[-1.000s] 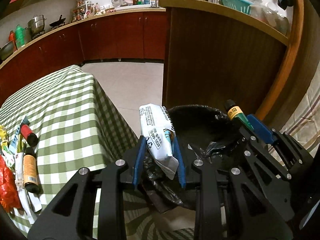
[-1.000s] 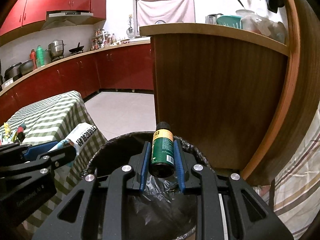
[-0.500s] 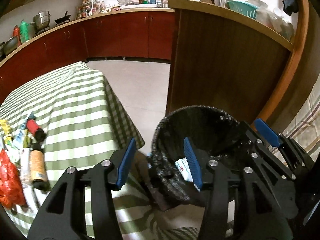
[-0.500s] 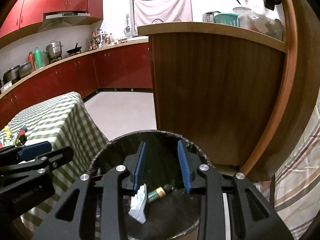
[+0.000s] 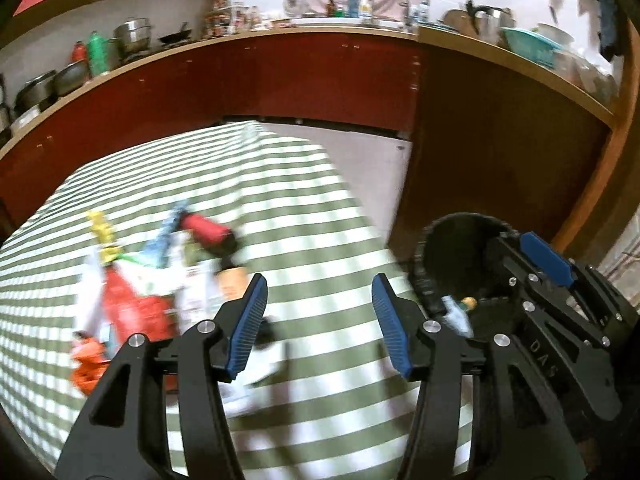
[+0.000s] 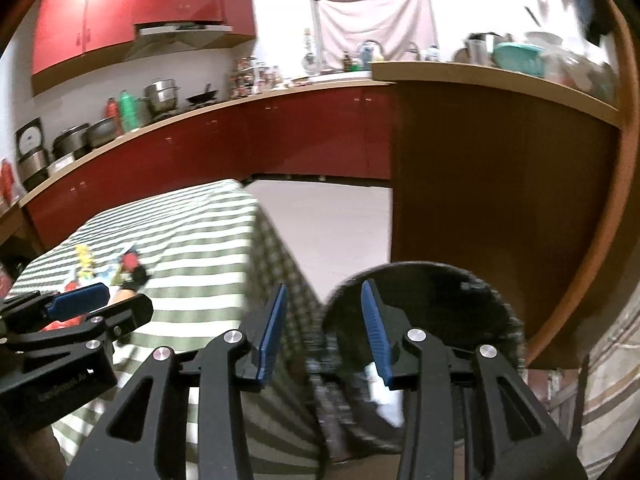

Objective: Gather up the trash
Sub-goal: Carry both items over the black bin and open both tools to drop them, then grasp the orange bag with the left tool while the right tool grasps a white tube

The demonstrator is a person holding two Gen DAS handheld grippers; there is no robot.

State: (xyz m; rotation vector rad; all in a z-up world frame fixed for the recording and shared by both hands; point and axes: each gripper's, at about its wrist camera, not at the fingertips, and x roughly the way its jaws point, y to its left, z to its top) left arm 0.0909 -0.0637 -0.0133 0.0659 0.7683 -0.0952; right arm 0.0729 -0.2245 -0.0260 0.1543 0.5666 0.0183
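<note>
Both hand-held grippers hang empty, view by view. From the left wrist, the left hand-held gripper [image 5: 318,314] has just been opening; its blue pads stand well apart over the green-checked worktop [image 5: 312,208] with nothing between them. Ahead and to its left a blurred trash pile [image 5: 160,272] lies on the cloth: a red bottle [image 5: 206,232], an orange bottle [image 5: 232,280] and red and white wrappers. To the right stands the black-lined bin [image 5: 460,248], with a dropped bottle and wrapper inside.

From the right wrist, the right hand-held gripper [image 6: 324,328] has also just been opening, its jaws partly apart and empty, straddling the worktop's hanging edge and the bin's rim [image 6: 420,272]. A white wrapper [image 6: 384,392] lies in the bin.
</note>
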